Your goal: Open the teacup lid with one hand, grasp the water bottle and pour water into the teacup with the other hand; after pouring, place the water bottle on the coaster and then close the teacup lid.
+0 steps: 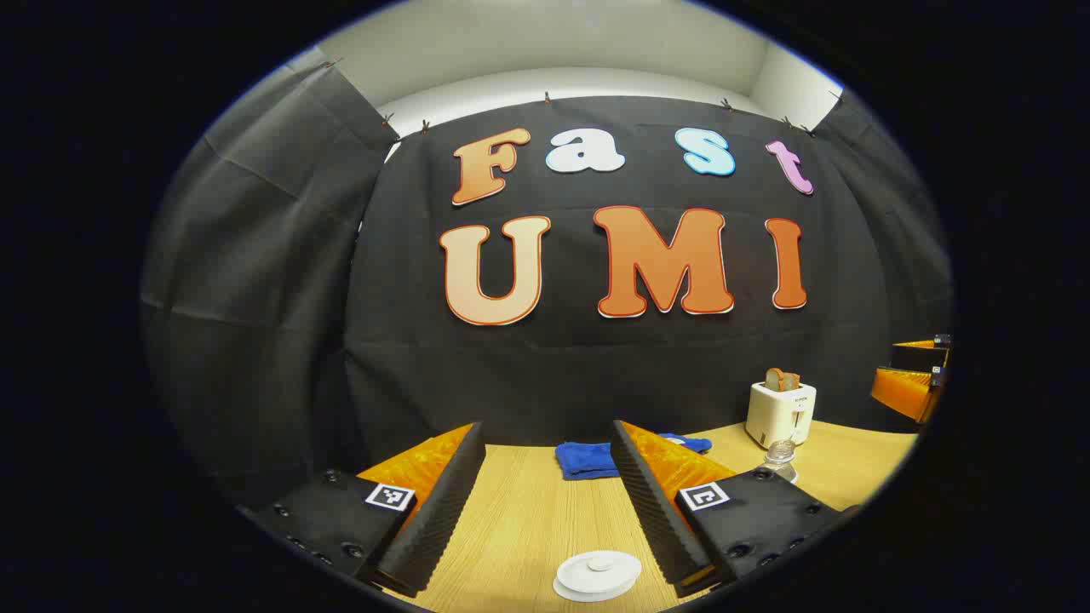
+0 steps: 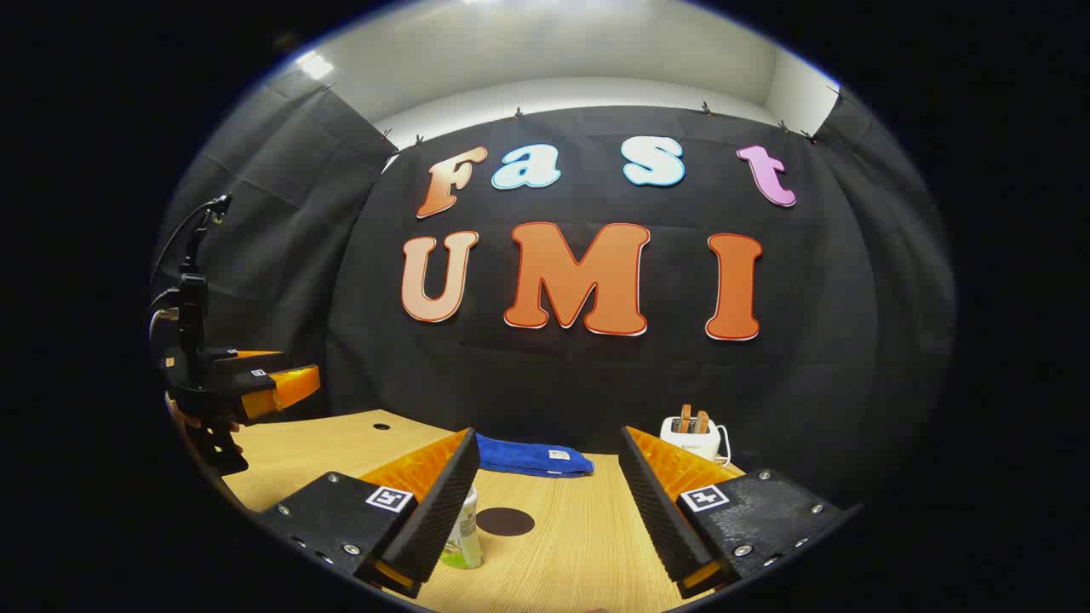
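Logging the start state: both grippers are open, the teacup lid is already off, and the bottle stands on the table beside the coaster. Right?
Not quite: in the left gripper view the lid sits on the teacup. The left gripper and right gripper are open, and the right gripper view shows the bottle beside the coaster.

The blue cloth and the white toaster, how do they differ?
The blue cloth lies flat and crumpled on the table, while the toaster stands upright. The cloth is soft fabric; the toaster is a rigid white box with slices standing in its slots and a cord at its side. Both sit at the table's far edge, by the booth wall.
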`<state>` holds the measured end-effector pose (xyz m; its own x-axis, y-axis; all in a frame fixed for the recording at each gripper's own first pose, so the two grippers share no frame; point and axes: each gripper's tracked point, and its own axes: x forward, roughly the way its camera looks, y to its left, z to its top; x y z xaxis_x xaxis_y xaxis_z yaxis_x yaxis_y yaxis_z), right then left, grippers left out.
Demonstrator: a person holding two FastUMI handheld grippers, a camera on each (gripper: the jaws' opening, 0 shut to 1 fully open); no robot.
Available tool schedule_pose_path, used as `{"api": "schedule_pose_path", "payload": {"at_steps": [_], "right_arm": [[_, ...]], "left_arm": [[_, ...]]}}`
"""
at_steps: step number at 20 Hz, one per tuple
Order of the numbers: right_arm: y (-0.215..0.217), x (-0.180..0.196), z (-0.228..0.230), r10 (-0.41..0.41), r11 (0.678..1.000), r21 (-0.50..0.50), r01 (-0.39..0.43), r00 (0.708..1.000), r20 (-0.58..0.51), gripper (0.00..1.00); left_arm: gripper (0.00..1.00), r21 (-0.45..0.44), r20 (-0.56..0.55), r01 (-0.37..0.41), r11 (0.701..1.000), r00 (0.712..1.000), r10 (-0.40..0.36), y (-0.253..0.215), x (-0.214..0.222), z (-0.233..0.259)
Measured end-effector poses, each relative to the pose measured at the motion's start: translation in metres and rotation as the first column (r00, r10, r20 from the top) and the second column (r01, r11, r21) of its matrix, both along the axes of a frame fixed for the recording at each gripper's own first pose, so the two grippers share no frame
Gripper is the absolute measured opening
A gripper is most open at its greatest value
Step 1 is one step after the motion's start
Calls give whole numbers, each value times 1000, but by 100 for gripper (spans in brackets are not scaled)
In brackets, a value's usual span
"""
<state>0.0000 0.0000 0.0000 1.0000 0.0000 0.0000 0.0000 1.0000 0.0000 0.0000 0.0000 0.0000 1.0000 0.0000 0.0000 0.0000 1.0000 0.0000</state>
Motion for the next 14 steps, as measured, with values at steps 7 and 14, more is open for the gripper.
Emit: {"api": "schedule_pose_path", "payload": {"at_steps": [7,14], "right_arm": [[4,1,4,8,1000,0,-8,1000,12,98],[10,1,-3,26,1000,17,-26,1000,0,98]], "left_arm": [[97,-4,-13,-4,1000,1000,4,2,-1,-6],[96,-3,-18,13,1000,1000,-13,-3,-2,-13]]}}
